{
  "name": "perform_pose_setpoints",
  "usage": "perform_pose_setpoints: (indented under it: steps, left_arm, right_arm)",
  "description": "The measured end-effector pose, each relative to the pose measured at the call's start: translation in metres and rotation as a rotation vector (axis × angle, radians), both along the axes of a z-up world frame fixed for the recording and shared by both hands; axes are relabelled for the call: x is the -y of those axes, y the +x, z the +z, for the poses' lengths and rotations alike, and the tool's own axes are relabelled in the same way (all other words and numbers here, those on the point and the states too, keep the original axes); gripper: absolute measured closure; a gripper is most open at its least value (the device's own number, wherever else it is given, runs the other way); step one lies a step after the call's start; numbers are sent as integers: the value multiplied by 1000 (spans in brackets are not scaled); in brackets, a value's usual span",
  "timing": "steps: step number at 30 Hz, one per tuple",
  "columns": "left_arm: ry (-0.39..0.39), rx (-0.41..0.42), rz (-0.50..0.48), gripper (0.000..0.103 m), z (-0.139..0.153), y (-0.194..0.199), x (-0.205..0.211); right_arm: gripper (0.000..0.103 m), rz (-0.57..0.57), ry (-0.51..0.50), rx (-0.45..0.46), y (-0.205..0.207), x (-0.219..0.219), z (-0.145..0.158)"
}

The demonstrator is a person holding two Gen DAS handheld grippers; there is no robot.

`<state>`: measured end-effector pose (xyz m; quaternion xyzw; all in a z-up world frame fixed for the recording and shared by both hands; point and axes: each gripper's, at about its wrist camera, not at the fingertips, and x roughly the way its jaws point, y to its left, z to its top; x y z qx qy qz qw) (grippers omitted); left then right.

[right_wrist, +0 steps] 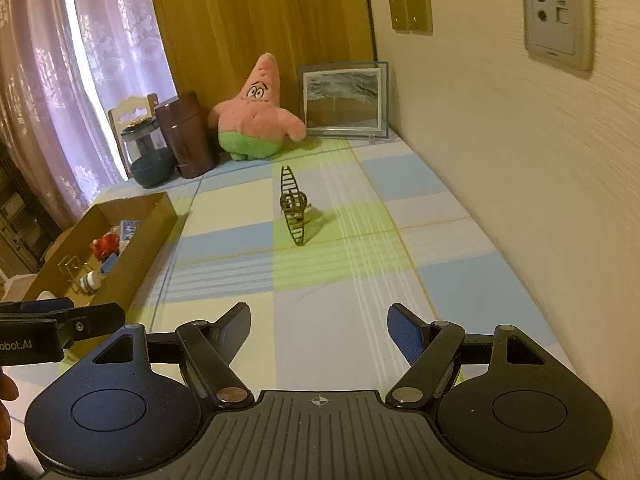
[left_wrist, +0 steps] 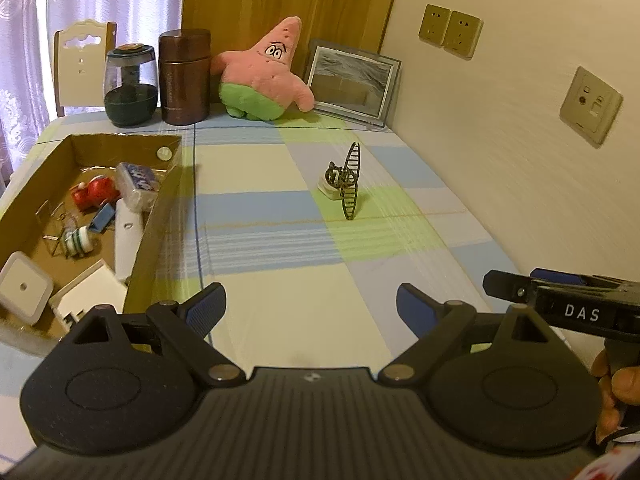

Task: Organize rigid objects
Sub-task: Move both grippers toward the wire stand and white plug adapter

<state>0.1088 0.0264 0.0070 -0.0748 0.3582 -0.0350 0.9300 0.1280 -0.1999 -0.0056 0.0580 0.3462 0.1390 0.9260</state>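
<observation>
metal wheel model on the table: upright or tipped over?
Upright. The metal wheel model stands on its rim edge on the checked tablecloth, out of the cardboard box, with neither tool touching it.

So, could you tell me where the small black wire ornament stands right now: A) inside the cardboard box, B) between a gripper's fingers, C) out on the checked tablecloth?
C: the wire ornament stands on the tablecloth, apart from the cardboard box and both open grippers.
</observation>
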Motion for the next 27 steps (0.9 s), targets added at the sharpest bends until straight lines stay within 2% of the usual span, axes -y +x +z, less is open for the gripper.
perform_pose_setpoints:
  steps: [12, 27]
  left_arm:
    - [26, 17, -25, 13, -15, 70, -2]
    - [62, 41, -17, 13, -44, 138, -17]
  right_arm:
    - [30, 19, -20, 26, 67, -10, -20]
    - [30, 123, -80, 124, 138, -36, -55]
